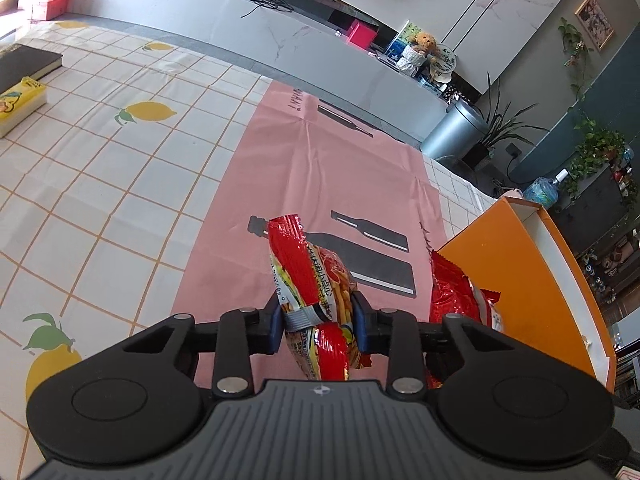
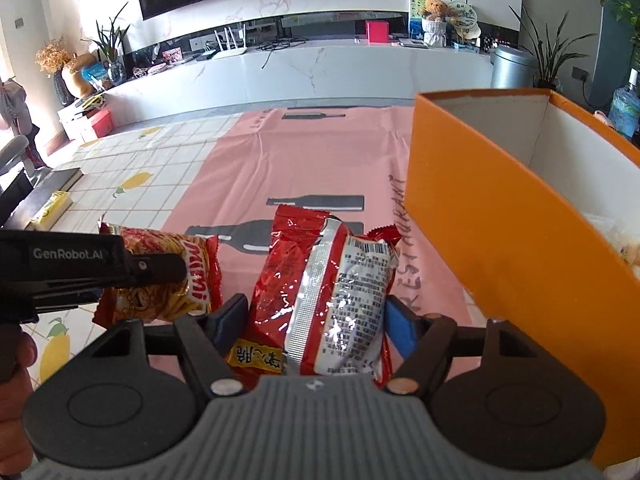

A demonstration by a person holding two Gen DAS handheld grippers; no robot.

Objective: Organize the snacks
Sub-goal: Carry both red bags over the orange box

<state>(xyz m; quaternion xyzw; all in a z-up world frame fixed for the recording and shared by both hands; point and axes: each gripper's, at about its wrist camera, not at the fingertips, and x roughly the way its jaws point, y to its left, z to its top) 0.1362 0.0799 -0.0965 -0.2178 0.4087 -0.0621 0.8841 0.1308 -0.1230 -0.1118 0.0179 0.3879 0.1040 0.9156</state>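
My left gripper [image 1: 319, 326] is shut on a red and yellow snack packet [image 1: 310, 276] and holds it above the pink mat [image 1: 328, 168]. In the right wrist view the same packet [image 2: 168, 280] shows at the left, pinched in the left gripper [image 2: 176, 270]. My right gripper [image 2: 316, 320] is shut on a red snack bag with a silver back [image 2: 324, 280], which also shows in the left wrist view [image 1: 460, 296]. An open orange box [image 2: 500, 224] stands right beside it; it also shows in the left wrist view [image 1: 532, 280].
The table carries a lemon-print checked cloth [image 1: 120, 160]. A black book [image 1: 24, 64] and a yellow tissue pack [image 1: 20, 100] lie at the far left. A pale item lies inside the box [image 2: 624, 240]. A grey counter [image 1: 240, 28] stands beyond the table.
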